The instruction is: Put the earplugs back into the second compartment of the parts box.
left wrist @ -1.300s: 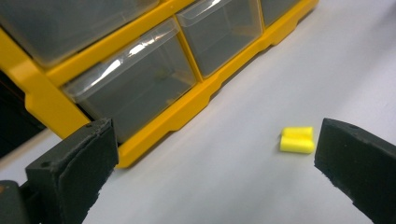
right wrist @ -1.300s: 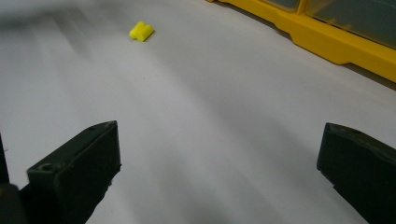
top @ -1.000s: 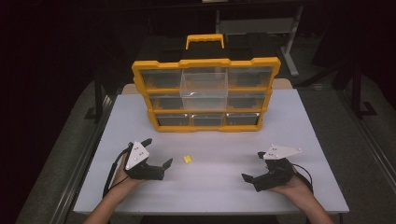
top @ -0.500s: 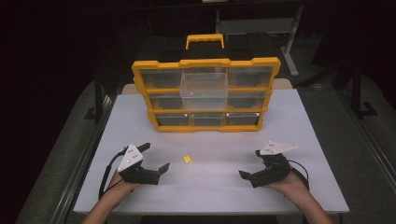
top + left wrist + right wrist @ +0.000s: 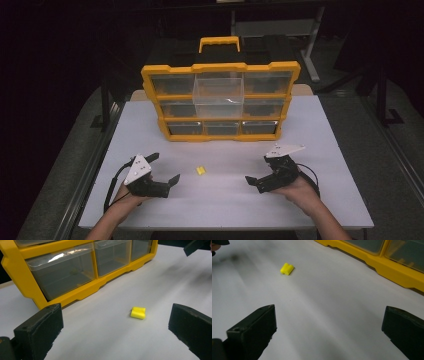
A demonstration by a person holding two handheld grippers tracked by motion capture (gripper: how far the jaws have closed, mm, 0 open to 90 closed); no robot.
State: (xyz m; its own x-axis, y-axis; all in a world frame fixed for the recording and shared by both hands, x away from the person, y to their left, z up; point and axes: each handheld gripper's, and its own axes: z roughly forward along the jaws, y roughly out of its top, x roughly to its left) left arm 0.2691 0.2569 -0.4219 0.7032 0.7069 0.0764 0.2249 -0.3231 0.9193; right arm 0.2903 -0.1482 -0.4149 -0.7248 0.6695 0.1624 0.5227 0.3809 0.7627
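One small yellow piece point(image 5: 200, 170) is lying on the white tabletop point(image 5: 320, 135), and we are seeing it as two short rounded lobes joined side by side, with a shallow groove running between them. Its colour is a bright, even yellow, and its surface is looking smooth and matte. We are finding no writing, label or brand on it, and none that we can read anywhere else in these views.

It is sitting in the near half of the tabletop, roughly midway between the left and right edges and well apart from the far edge. We are holding the left gripper point(image 5: 164, 169) near it, toward the near left corner, with the jaws spread wide and holding nothing; in the left gripper view the yellow piece point(image 5: 138, 312) is lying ahead, between the two jaws but clear of both. We are holding the right gripper point(image 5: 254, 181) farther off, toward the near right corner, its jaws likewise spread wide and empty, resting low over the surface.

Beyond the piece, toward the far edge, a yellow organiser case point(image 5: 220, 104) is standing upright with clear drawers; one clear drawer point(image 5: 218, 97) in its middle column is jutting forward.
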